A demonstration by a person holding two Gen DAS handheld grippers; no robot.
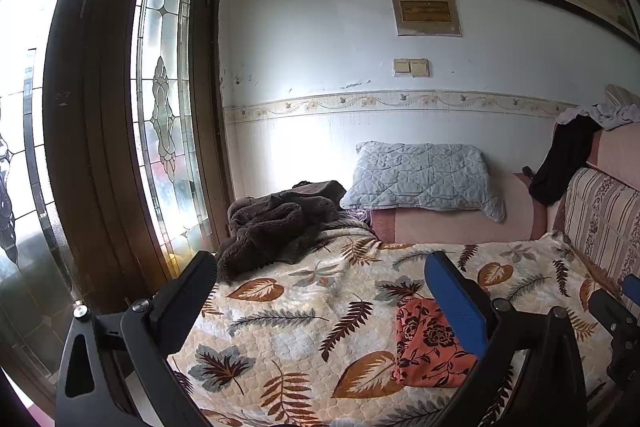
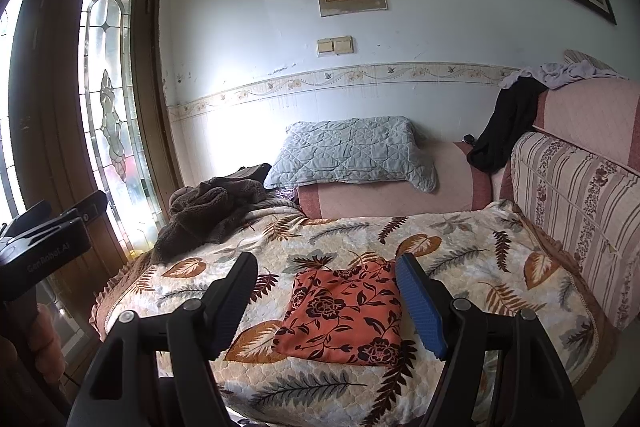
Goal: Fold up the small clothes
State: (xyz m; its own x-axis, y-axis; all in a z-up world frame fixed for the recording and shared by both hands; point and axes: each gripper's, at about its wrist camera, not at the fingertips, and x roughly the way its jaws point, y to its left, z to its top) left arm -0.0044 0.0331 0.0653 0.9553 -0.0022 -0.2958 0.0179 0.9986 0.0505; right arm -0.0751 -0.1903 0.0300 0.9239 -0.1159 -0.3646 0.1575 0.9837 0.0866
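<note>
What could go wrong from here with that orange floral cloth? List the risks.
1. The orange floral cloth lies on a soft quilted leaf-print bedspread; a pinch by the open right gripper may catch the bedspread too.
2. The cloth already looks folded flat, so dragging one edge could undo the fold.
3. The open left gripper hovers close on the left; both reaching in could collide.

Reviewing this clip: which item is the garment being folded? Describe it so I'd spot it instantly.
On the sofa's leaf-print quilted cover, in front of the grey quilted pillow, lies a flat folded orange cloth with dark floral print. Unlike the crumpled brown fleece nearby, it is neat and squarish.
</note>
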